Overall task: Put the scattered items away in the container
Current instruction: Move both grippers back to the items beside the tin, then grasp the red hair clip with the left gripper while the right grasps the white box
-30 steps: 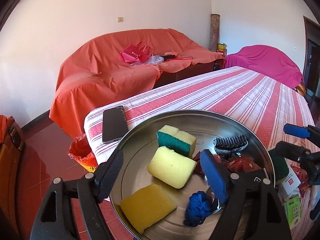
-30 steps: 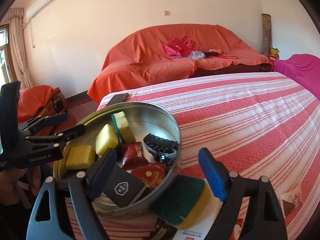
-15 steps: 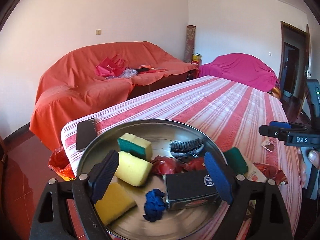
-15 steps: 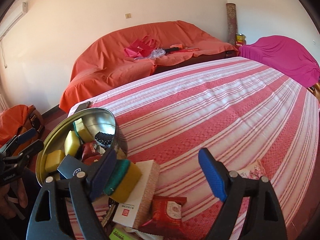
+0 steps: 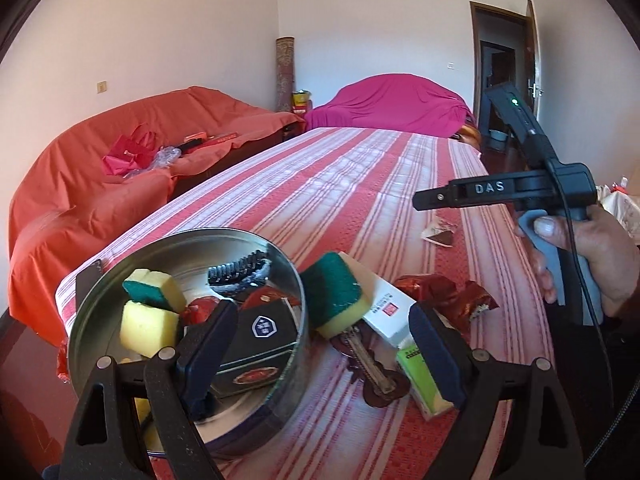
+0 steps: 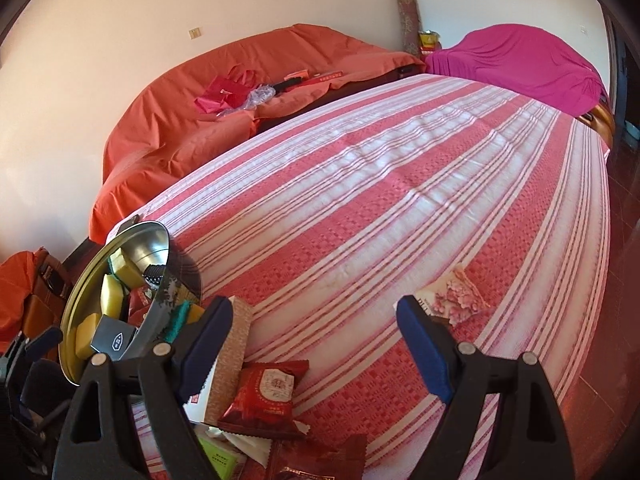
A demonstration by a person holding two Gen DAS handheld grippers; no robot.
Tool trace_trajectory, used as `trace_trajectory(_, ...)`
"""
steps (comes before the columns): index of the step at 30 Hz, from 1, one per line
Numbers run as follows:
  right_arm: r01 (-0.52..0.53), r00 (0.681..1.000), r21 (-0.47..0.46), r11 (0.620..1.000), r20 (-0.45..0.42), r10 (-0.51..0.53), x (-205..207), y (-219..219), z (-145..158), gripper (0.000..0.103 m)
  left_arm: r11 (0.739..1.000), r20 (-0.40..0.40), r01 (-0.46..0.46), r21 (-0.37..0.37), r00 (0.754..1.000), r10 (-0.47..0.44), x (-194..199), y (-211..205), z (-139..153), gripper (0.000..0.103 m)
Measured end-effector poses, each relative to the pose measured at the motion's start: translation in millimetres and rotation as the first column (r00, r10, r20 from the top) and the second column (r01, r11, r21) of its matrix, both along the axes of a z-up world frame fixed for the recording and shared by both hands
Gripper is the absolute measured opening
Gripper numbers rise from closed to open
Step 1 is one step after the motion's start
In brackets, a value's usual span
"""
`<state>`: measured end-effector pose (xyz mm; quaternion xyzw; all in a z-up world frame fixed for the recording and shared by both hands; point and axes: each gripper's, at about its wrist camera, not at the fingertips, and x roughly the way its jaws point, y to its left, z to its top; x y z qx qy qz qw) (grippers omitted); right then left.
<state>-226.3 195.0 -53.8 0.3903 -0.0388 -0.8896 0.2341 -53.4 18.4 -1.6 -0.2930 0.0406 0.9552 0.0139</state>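
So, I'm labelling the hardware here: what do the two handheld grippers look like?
Both have black plastic frames with silver rivets and blue padded jaws. The left gripper and right gripper match. From the left view, the right one has white "DAS" lettering, a green light, a grey-blue trigger, a black cable, and a bare hand.

This is a room in a home, a living room by its furnishing. Across the upper left of the left wrist view runs a long sofa draped in an orange cloth (image 5: 120,152), with a red paper gift bag (image 5: 128,156) lying on it. At upper centre an armchair sits under a magenta cover (image 5: 392,100), a rolled patterned carpet (image 5: 285,72) standing beside it. A brown wooden door frame (image 5: 502,60) opens at upper right, and a red-and-white striped tablecloth (image 6: 400,184) fills the middle.
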Motion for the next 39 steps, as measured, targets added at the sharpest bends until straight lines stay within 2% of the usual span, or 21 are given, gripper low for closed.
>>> trace_trajectory(3,0.003,1.000,0.007,1.000,0.002,-0.003,3.2,2.3,0.6,0.086,0.998,0.023,0.065,0.013,0.998,-0.065,2.5,13.4,-3.6,0.085)
trace_trajectory(8,0.031,1.000,0.011,0.999,0.001,-0.031,5.9,18.6,2.2,0.086,0.988,0.136,0.147,0.043,0.979,-0.151,-4.7,30.4,-23.0,0.066)
trace_trajectory(9,0.041,0.999,0.011,0.999,0.006,-0.041,4.9,22.7,1.9,0.086,0.987,0.158,0.152,0.043,0.975,-0.157,-6.2,32.3,-27.6,0.058)
trace_trajectory(10,0.053,0.999,0.011,0.999,0.012,-0.053,4.7,27.2,0.9,0.086,0.987,0.177,0.153,0.050,0.971,-0.160,-8.5,32.7,-31.3,0.054)
trace_trajectory(16,0.082,0.994,0.001,0.997,0.066,-0.082,7.4,42.2,-7.5,0.086,0.986,0.239,0.112,0.124,0.961,-0.139,-18.8,25.3,-44.9,0.053)
trace_trajectory(27,-0.025,0.998,0.065,0.998,0.065,0.021,21.3,13.7,-12.2,0.086,0.984,0.299,0.017,0.179,0.952,-0.071,-36.3,12.0,-64.0,0.053)
trace_trajectory(30,-0.072,0.995,0.086,0.994,0.079,0.066,25.9,4.8,-16.4,0.076,0.981,0.309,0.005,0.193,0.949,-0.066,-41.0,12.9,-68.0,0.051)
trace_trajectory(32,-0.099,0.994,0.130,0.987,0.065,0.091,30.7,-4.0,-19.1,0.075,0.980,0.307,-0.003,0.198,0.950,-0.059,-41.8,12.3,-67.8,0.047)
trace_trajectory(35,-0.164,0.986,0.170,0.972,0.016,0.163,39.4,-24.1,-17.6,0.075,0.975,0.311,-0.015,0.223,0.949,-0.056,-43.1,8.0,-67.6,0.034)
trace_trajectory(37,-0.223,0.973,0.190,0.956,-0.024,0.232,49.3,-41.1,-13.0,0.075,0.973,0.320,-0.024,0.228,0.946,-0.052,-44.1,5.1,-68.0,0.014)
trace_trajectory(39,-0.288,0.952,0.211,0.934,-0.041,0.303,60.2,-59.6,-12.9,0.075,0.968,0.332,-0.034,0.250,0.942,-0.053,-45.0,0.6,-69.1,0.010)
